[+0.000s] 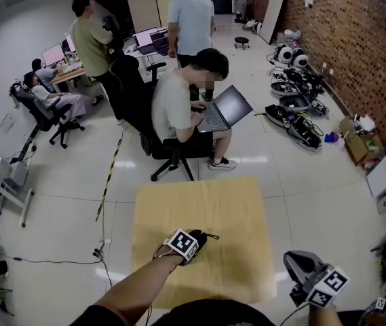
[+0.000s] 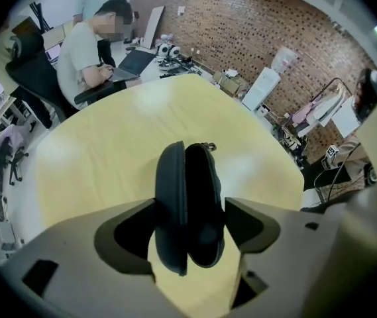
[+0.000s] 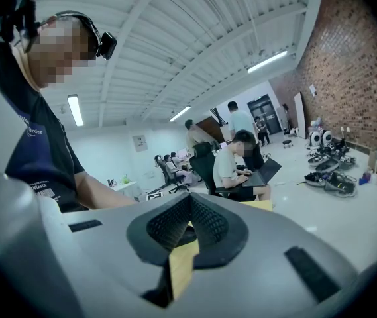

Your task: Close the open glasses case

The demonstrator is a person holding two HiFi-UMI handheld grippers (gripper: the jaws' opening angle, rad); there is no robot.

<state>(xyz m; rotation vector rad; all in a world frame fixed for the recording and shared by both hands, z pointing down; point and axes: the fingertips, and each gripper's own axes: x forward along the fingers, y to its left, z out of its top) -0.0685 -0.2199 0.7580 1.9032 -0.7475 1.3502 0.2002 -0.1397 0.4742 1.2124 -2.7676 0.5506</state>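
Left gripper view shows the left gripper (image 2: 189, 212) pinching the glasses case (image 2: 187, 191) nearly shut, a thin gap left, while the right gripper (image 3: 187, 225) keeps its jaws pressed together.

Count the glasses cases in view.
1. The glasses case is clamped between the left gripper's pads over the yellow table, with its halves nearly together. No other shows, though the arm hides part of the table in the head view.
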